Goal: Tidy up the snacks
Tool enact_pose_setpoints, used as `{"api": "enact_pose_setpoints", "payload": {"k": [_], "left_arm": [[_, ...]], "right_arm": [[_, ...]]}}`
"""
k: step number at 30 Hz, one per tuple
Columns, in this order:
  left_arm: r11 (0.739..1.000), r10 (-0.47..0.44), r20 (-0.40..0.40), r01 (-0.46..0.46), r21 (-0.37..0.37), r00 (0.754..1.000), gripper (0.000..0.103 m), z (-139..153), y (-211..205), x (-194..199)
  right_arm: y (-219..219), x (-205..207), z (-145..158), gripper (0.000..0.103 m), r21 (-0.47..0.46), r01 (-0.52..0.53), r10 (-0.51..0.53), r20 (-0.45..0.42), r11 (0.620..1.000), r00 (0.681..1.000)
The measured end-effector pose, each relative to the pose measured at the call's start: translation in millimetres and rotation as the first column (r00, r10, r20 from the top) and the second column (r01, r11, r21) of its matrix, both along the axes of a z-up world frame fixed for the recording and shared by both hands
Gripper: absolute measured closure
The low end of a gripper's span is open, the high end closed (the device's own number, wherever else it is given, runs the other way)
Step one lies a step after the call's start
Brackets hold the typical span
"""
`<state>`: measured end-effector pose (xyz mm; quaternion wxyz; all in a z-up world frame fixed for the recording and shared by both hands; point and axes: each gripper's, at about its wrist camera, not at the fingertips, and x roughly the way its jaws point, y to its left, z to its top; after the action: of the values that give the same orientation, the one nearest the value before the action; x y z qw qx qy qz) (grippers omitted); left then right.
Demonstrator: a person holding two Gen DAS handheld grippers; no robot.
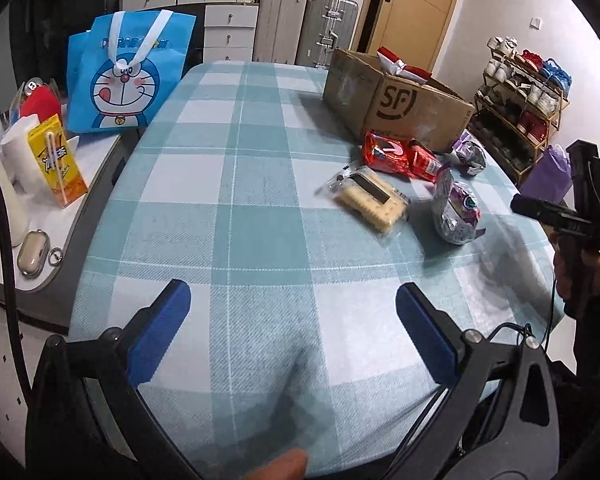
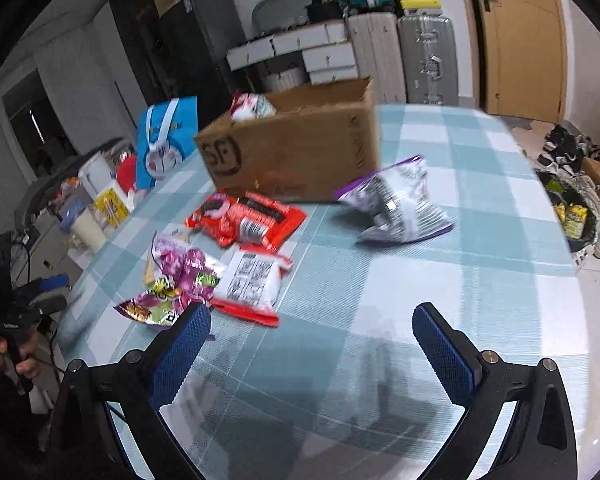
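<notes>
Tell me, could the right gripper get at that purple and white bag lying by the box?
Probably yes: the right gripper is open, and only bare tablecloth lies before the purple and white bag.

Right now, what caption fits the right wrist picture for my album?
Open right gripper hovers over the checked tablecloth, facing loose snack packets beside a cardboard box.

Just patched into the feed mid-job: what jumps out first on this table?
The brown SF cardboard box at the far side of the checked tablecloth, with snack packets scattered in front: a red packet, a purple-and-white bag and a clear biscuit pack. A bright blue cartoon tote bag stands off the table's left edge. Both grippers, left and right, hover open and empty.
</notes>
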<state>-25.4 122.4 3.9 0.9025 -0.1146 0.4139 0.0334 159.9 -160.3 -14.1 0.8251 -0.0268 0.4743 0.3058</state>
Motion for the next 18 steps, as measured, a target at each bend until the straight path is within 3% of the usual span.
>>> {"api": "enact_pose_setpoints", "payload": {"k": [13,18], "left_arm": [[0.998,-0.065,-0.044,0.066,0.017,0.997,0.001,-12,-33,55],[0.995,-0.098,-0.053,0.099,0.008,0.994,0.001,-19,-46,75]], "right_arm": [[52,19,-34,0.002,-0.039,-0.049,0.046,-0.08,0.998,0.996],[66,25,-38,0.008,-0.044,-0.059,0.055,-0.091,0.997,0.994]]}}
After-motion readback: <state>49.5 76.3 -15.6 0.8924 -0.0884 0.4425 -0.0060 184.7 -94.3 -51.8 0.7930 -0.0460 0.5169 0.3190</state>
